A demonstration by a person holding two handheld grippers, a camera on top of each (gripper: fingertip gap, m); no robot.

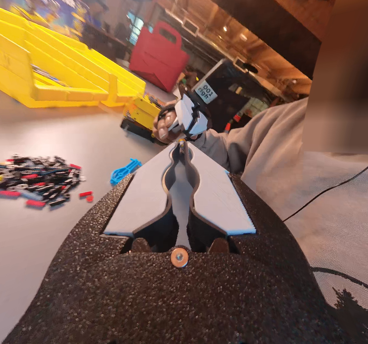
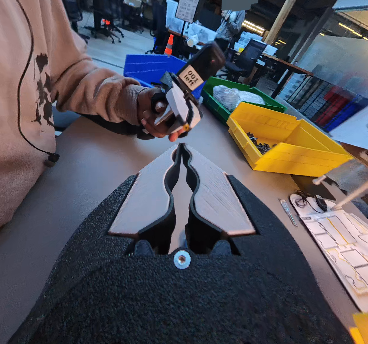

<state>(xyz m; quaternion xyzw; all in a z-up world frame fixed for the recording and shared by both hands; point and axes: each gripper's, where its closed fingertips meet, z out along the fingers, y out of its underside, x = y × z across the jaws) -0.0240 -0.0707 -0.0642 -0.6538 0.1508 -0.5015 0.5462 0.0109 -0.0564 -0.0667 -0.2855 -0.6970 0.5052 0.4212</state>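
My left gripper [image 1: 181, 145] is shut on a small pin with an orange tip [image 1: 181, 141], held above the grey table [image 1: 79, 234]. The pin also shows as an orange dot at that gripper's tips in the right wrist view [image 2: 186, 128]. My right gripper [image 2: 181, 145] is shut with its jaws touching and nothing visible between them. The two grippers face each other closely, tip toward tip. A hand holds each: the right gripper [image 1: 189, 117] shows in the left wrist view, the left gripper [image 2: 179, 105] in the right wrist view. A yellow and black brick-built vehicle [image 1: 141, 115] stands behind the right hand.
A pile of small black and red pieces [image 1: 39, 177] and a blue piece [image 1: 123, 170] lie on the table. A large yellow bin [image 1: 59, 75] and a red bag-shaped box [image 1: 157, 59] stand behind. Yellow [image 2: 288, 141], green [image 2: 239, 97] and blue [image 2: 151, 67] bins and a printed sheet [image 2: 338, 244] show in the right wrist view. About 5 cm separates my left fingertips from my right.
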